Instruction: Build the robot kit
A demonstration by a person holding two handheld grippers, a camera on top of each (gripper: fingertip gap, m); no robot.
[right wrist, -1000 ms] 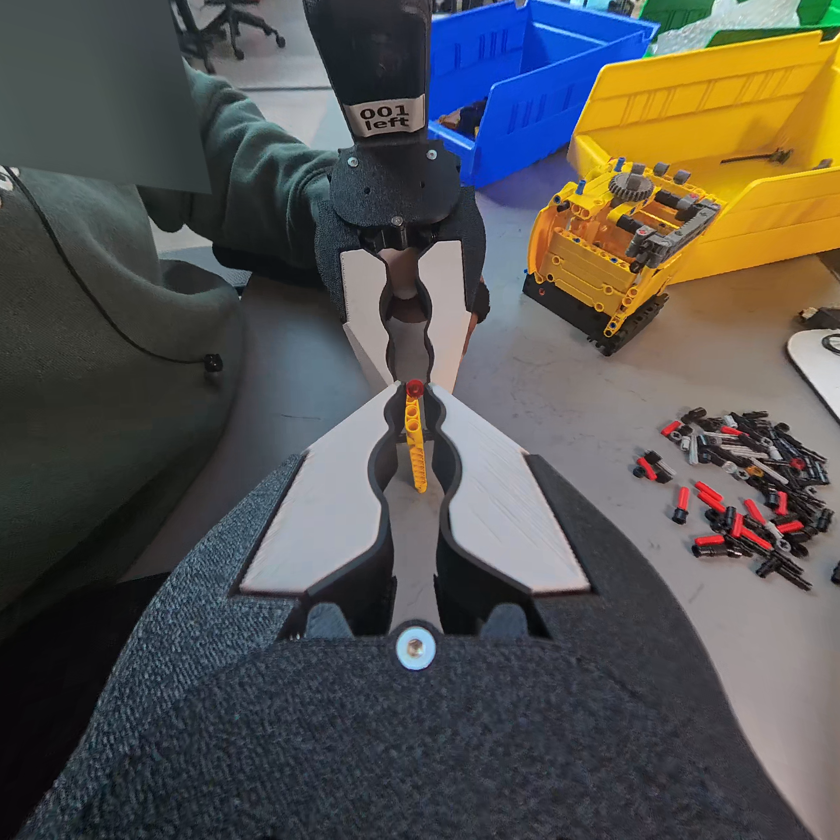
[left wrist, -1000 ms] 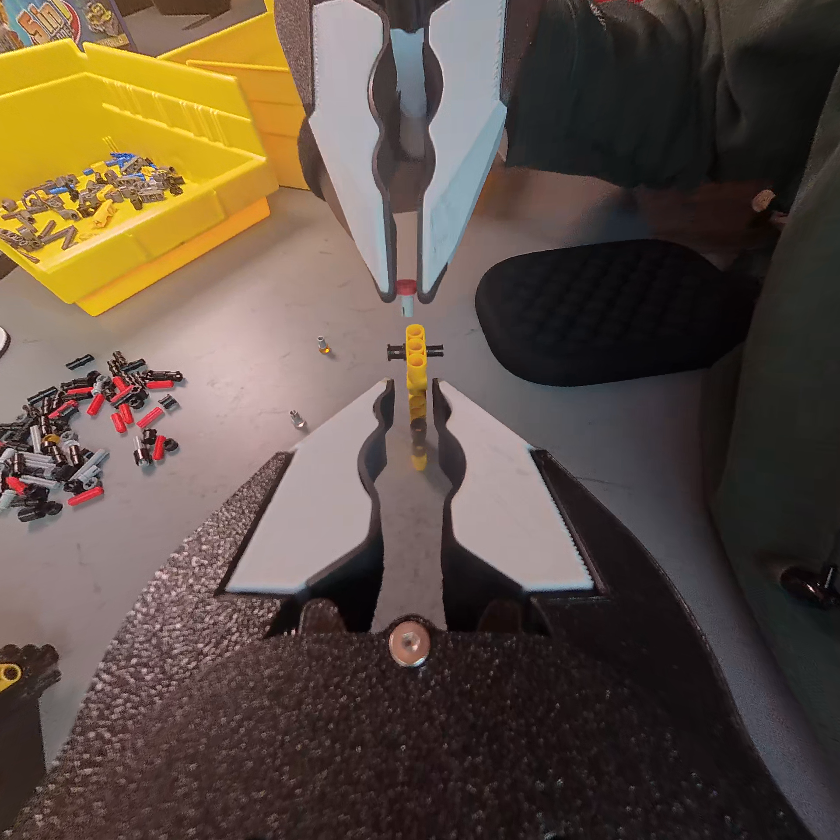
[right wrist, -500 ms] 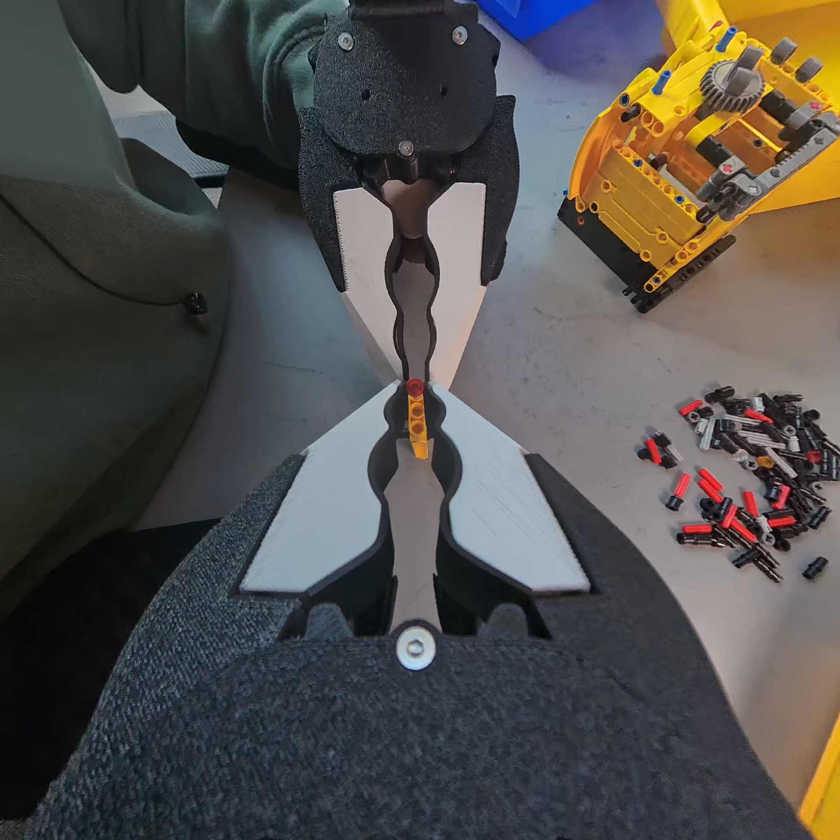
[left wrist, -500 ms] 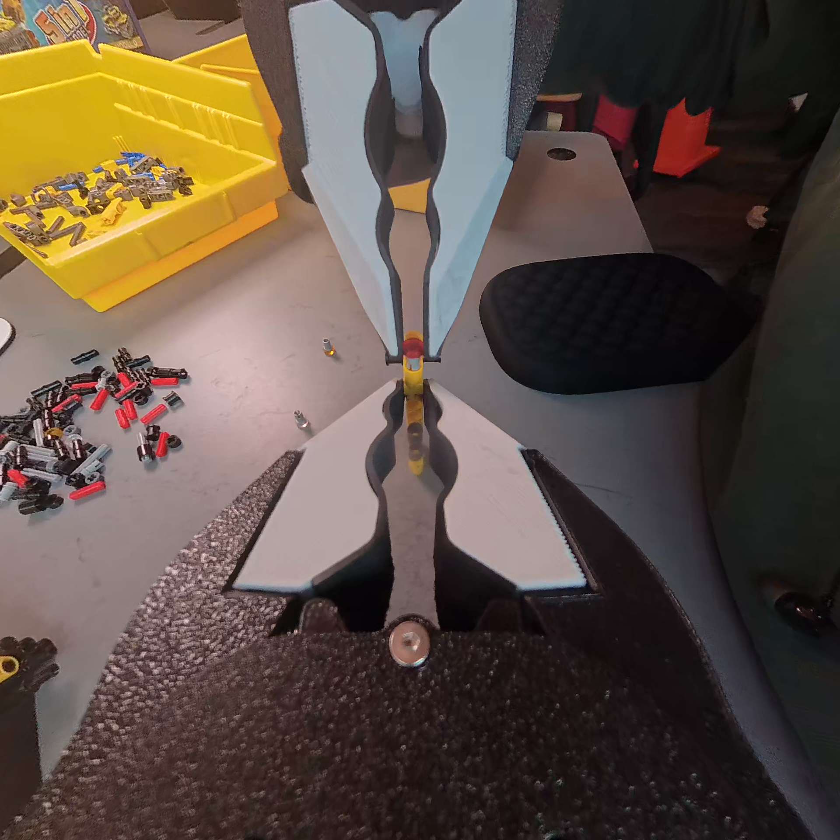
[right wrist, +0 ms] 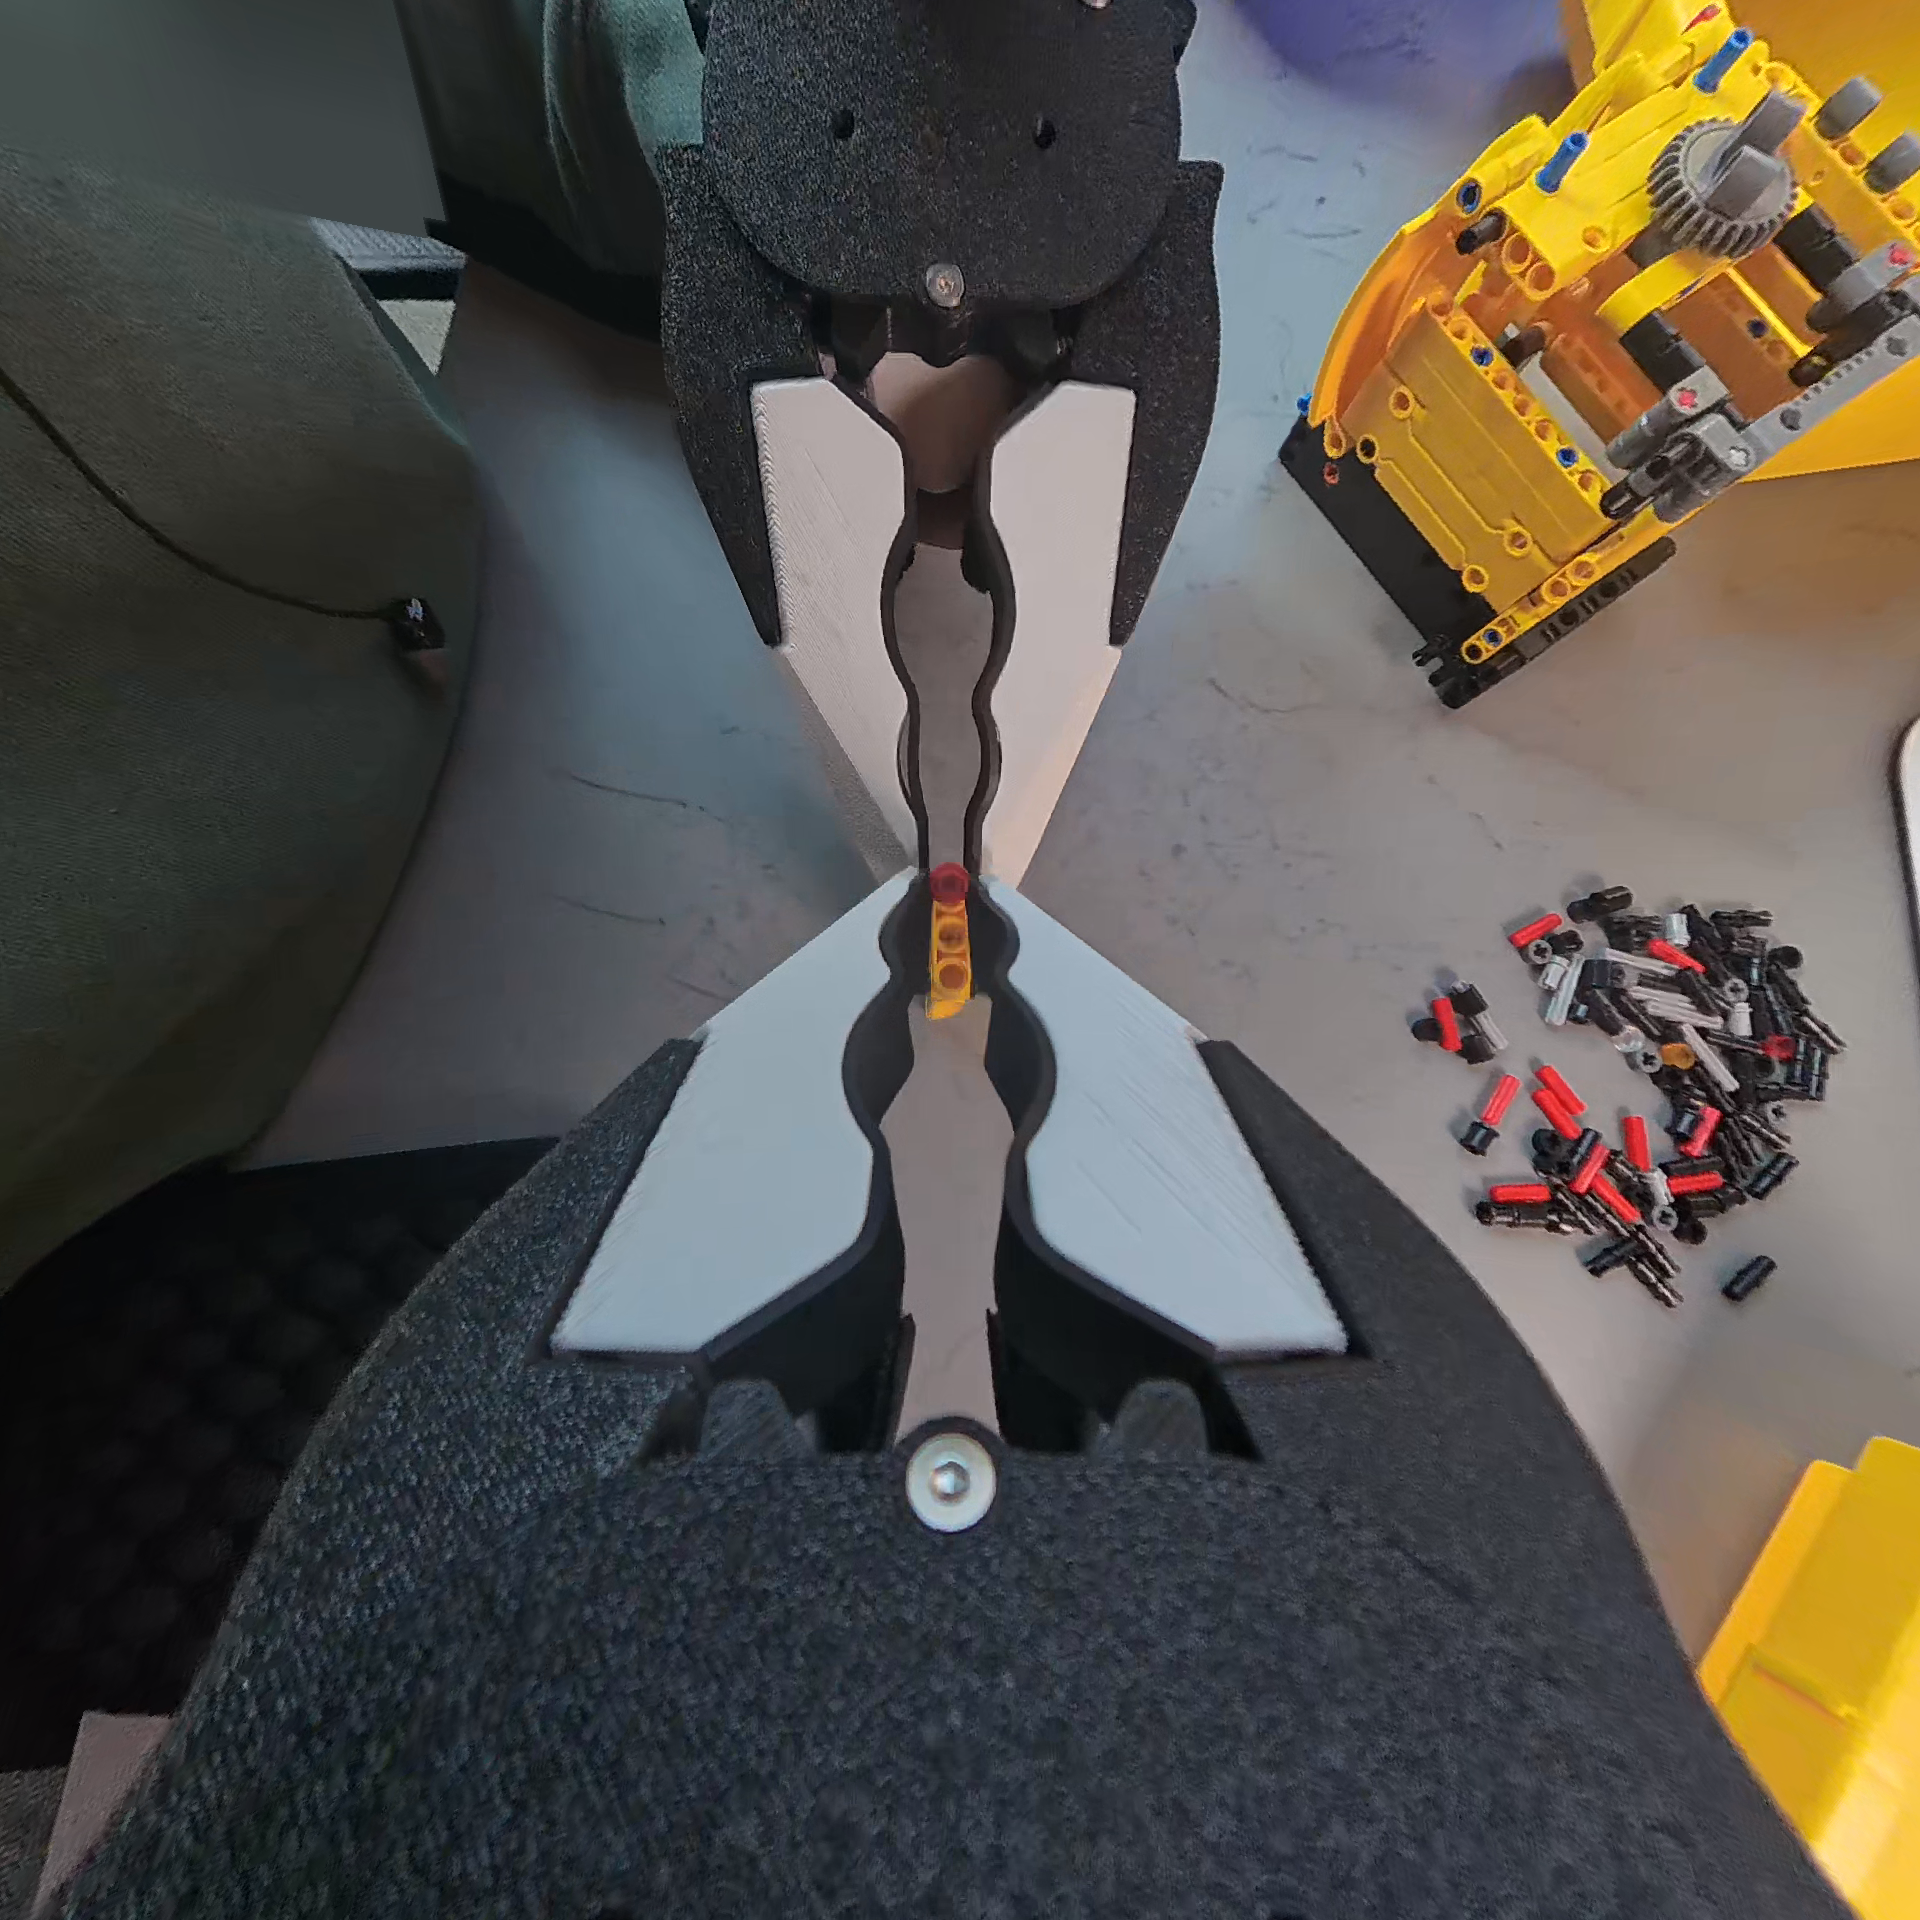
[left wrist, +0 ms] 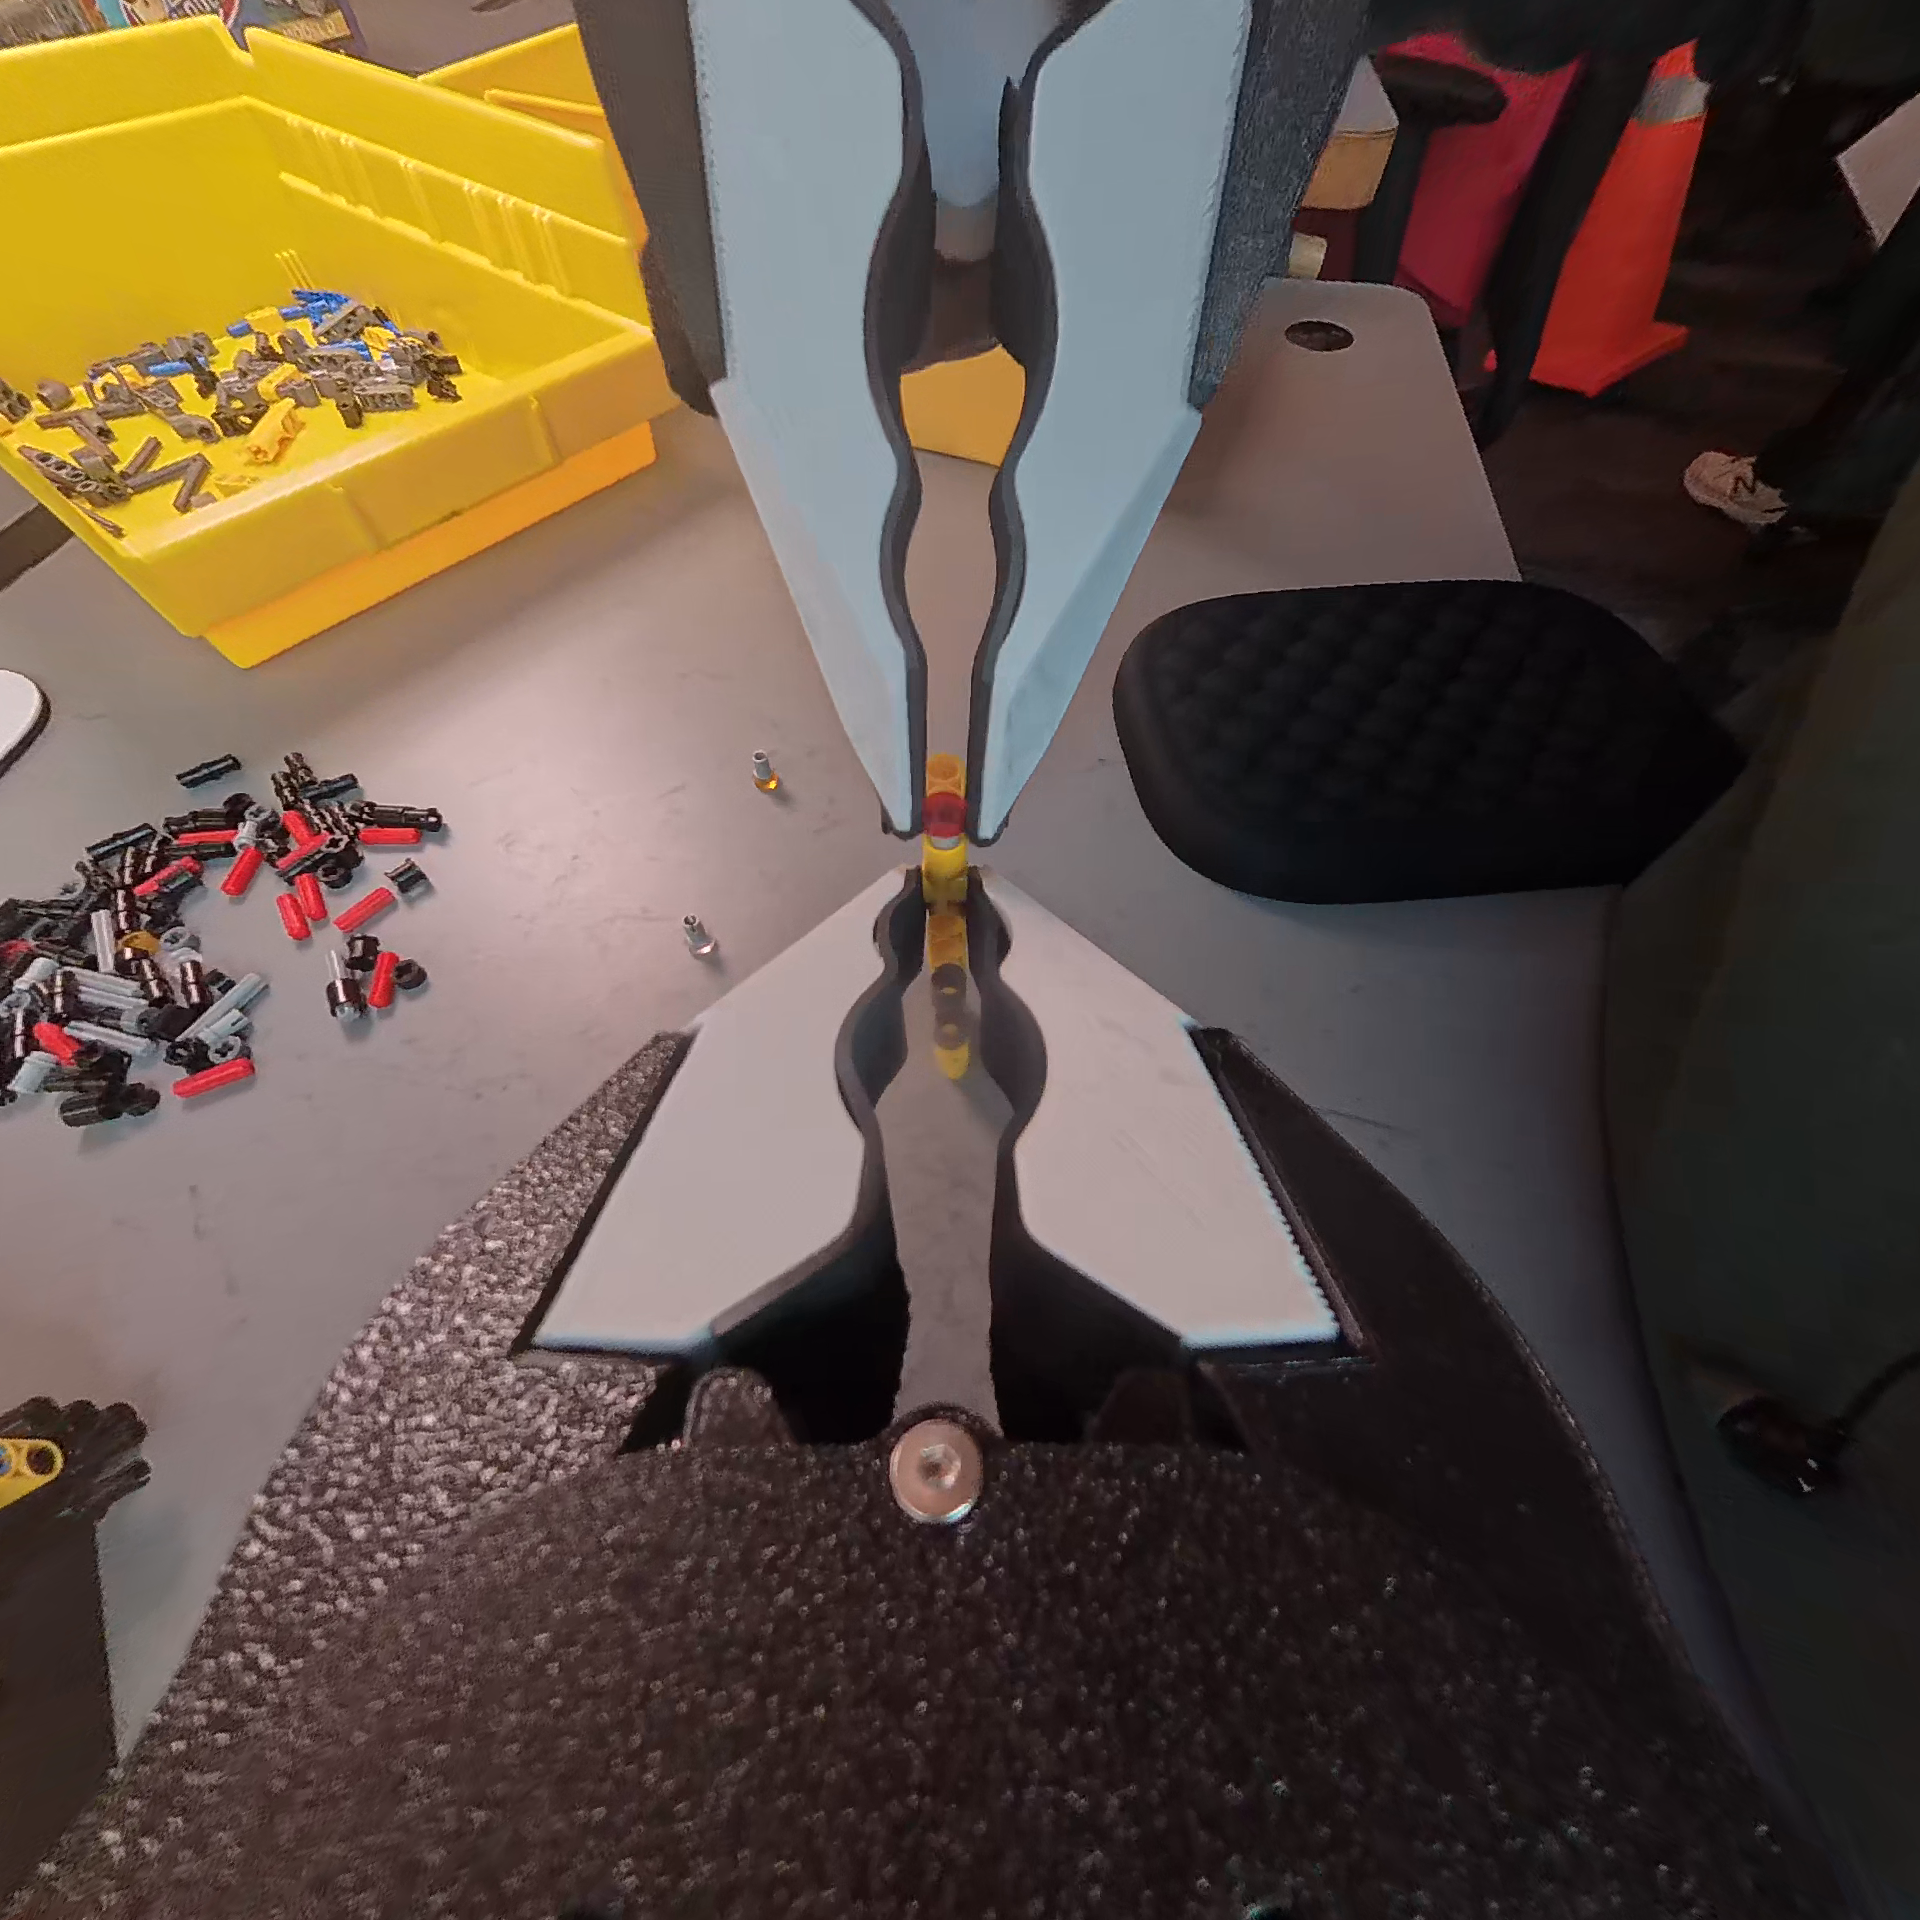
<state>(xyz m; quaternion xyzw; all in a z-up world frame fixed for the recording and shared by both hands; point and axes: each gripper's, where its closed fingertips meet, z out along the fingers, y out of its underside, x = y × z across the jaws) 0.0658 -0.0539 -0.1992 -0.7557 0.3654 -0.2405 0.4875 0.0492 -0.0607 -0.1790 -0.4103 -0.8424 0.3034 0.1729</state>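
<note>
The left tongs (left wrist: 943, 883) are pinching a yellow holed beam (left wrist: 945, 940) above the grey surface (left wrist: 582, 675). The right tongs (right wrist: 948, 896), tip to tip with them, are gripping a red pin (right wrist: 947, 882) at the beam's end. Loose pins (right wrist: 1642, 1081) are lying beside the beam.

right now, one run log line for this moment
left gripper: shut on yellow beam | right gripper: shut on red pin | pin at beam's end

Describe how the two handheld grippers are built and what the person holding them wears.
Each gripper, left and right, has a speckled black body, a silver screw at its centre, and two pale grey wedge fingers with wavy black inner edges tapering to points. The sleeve is dark green.
</note>
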